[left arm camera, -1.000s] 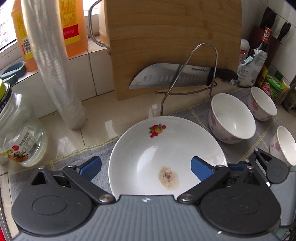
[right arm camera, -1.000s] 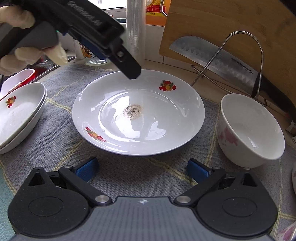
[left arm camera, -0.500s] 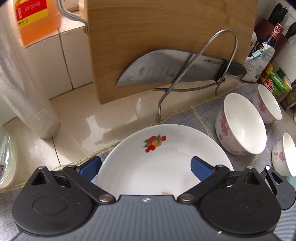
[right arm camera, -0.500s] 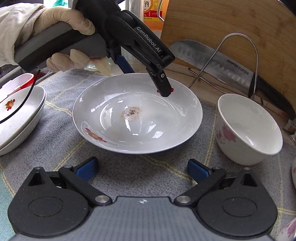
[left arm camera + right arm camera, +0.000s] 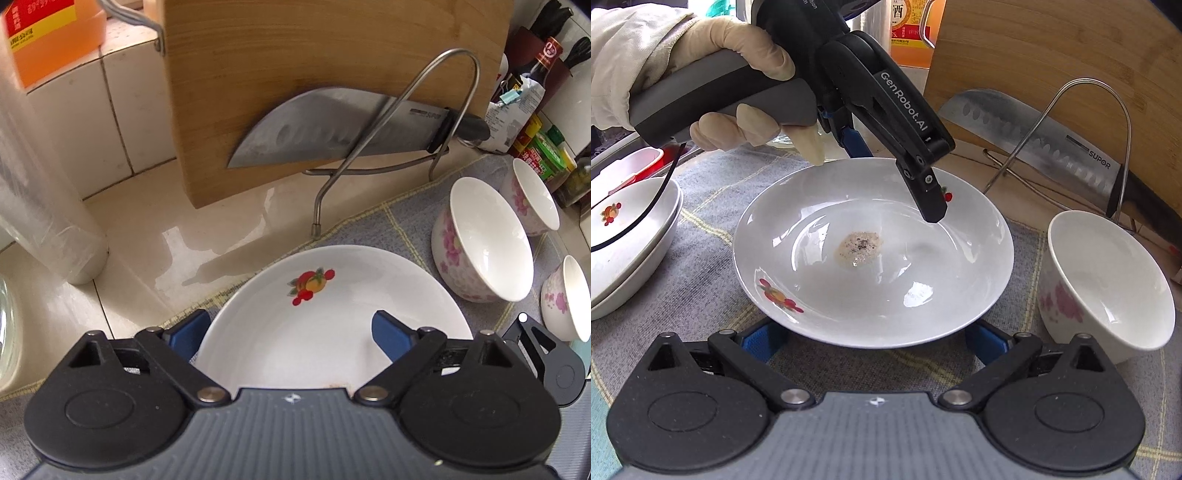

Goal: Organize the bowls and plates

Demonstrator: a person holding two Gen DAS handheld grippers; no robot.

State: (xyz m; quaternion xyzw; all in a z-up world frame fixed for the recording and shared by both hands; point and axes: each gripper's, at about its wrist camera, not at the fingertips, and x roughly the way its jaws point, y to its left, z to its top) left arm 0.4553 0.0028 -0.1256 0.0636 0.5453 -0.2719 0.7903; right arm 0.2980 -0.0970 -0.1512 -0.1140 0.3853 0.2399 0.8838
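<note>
Plate rim sits between left claw fingers.

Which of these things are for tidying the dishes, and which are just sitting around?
For the job: white plate, stacked plates, flowered bowls, left gripper, its fingers either side of the plate's rim.

Just lying about: knife, cutting board, sauce bottles, oil jug.

Three flowered bowls, three fruit-print plates, one knife.

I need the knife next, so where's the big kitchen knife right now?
The knife lies sideways in the wire rack against the wooden cutting board, behind the fruit-print plate.
</note>
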